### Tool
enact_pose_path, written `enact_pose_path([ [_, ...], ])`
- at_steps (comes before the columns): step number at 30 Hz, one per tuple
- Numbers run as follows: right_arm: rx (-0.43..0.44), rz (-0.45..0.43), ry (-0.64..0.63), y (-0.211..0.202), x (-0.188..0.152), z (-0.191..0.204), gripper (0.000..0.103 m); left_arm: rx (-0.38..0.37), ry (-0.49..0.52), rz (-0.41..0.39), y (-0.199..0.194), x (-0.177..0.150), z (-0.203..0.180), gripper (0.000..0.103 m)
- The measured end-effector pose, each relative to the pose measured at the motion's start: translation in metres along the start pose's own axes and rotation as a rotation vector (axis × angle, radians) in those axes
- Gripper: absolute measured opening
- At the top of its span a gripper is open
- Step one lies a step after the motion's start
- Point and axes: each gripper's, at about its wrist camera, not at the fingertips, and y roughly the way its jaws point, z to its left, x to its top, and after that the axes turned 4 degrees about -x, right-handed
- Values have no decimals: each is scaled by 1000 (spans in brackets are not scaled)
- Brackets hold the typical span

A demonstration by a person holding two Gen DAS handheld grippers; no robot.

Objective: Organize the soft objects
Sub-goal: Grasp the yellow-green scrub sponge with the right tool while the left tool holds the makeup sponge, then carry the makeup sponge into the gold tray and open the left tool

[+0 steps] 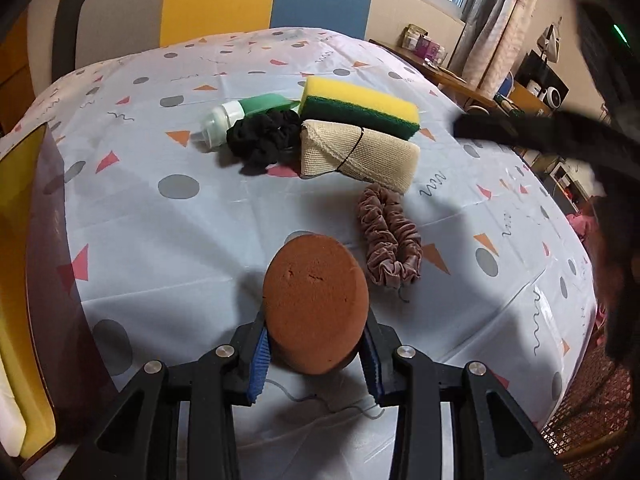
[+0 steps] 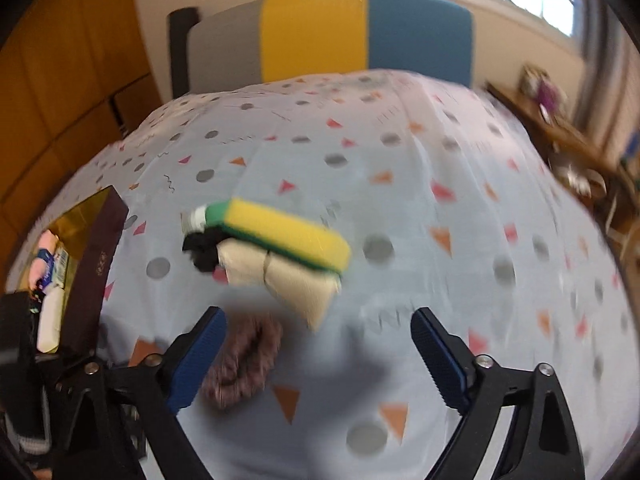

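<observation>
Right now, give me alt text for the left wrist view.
The left tongs grip a brown oval sponge above a patterned tablecloth. Beyond it lie a mauve scrunchie, a mesh-wrapped beige sponge, a yellow-green sponge, a black scrunchie and a green bottle.

We see a bench point(image 1: 168, 264) covered by a pale grey plastic cloth printed with grey dots, pink and orange triangles and squiggles. Lying on it toward the far side, bunched together and touching, are a green squeeze bottle with a white cap point(image 1: 240, 114), a black fabric scrunchie point(image 1: 262, 140), a yellow sponge with a green scouring layer point(image 1: 360, 106) and a beige mesh-wrapped block point(image 1: 360, 154). Nearer, right of centre, lies a dusty-pink fabric scrunchie point(image 1: 390, 240). At the left edge stands a dark brown box with a yellow lining point(image 1: 52, 240).
</observation>
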Motion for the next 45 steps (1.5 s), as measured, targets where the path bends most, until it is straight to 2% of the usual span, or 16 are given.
enact_pose_path([
  [4,-17,44,-122,30,32,16,92,0,14,-9,1,0,-1,40],
  [7,-18,115,-170,60,47,19,88,9,36,-16,2,0,-3,40],
  [9,-4,159,-156,79,54,16,64,9,41,-17,3,1,-3,40],
  [13,-5,185,-151,99,64,6,61,7,53,-12,7,6,-3,40],
  [17,-22,176,-142,104,71,-1,50,6,49,-11,9,9,-3,40],
  [18,-23,175,-133,104,72,-4,42,9,54,-10,9,9,-4,39],
  [19,-20,174,-120,103,72,-7,40,9,57,-9,9,9,-5,39],
  [26,-52,63,-26,59,71,-29,38,-3,46,-7,1,10,-6,37],
  [31,-55,-2,30,10,61,-43,38,-1,51,-18,-11,10,-11,37],
  [34,-3,-15,59,-14,48,-43,38,-3,59,-30,-22,7,-17,37],
  [36,49,8,70,-23,29,-37,38,-6,63,-42,-30,4,-20,37],
  [40,91,83,118,-14,-12,-27,38,-10,63,-60,-47,-2,-23,37],
  [42,107,122,184,-2,-31,-29,38,-5,60,-67,-57,-6,-23,37],
  [45,108,132,261,13,-48,-37,38,-6,42,-85,-76,-12,-21,37],
])
